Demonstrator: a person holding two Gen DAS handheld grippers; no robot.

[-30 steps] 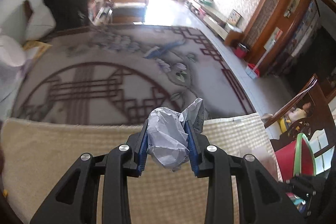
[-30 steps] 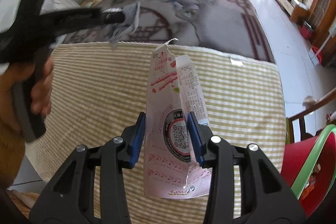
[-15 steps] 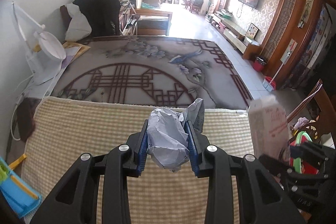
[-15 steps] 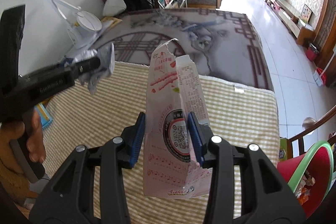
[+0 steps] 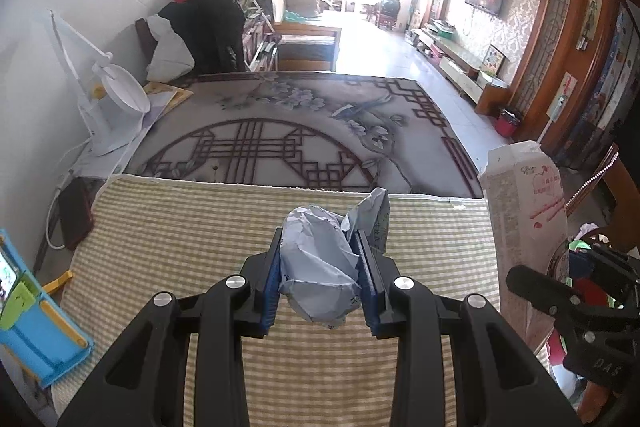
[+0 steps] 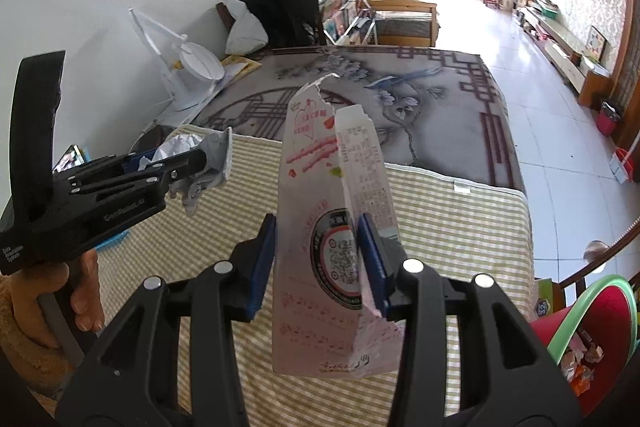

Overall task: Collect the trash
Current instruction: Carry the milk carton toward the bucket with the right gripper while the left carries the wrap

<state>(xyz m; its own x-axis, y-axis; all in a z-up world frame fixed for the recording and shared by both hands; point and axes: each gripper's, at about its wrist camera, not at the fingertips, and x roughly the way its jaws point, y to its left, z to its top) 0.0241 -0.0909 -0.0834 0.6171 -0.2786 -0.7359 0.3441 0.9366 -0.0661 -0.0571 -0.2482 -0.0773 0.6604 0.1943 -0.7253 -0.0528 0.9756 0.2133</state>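
A crumpled paper wad (image 5: 320,259) is pinched between the blue pads of the left hand-held gripper (image 5: 320,267), and a torn white carton (image 6: 332,247) with pink print is clamped upright in the right hand-held gripper (image 6: 320,259); both are held above a striped green-and-cream mat (image 5: 180,227). A red bin (image 6: 592,327) with a green rim is seen at the right edge. Beyond the mat, a patterned grey rug (image 5: 300,131) is spread, with a white desk lamp (image 5: 116,95) at its left. Farther back, a tiled floor (image 6: 540,95) is lit brightly.
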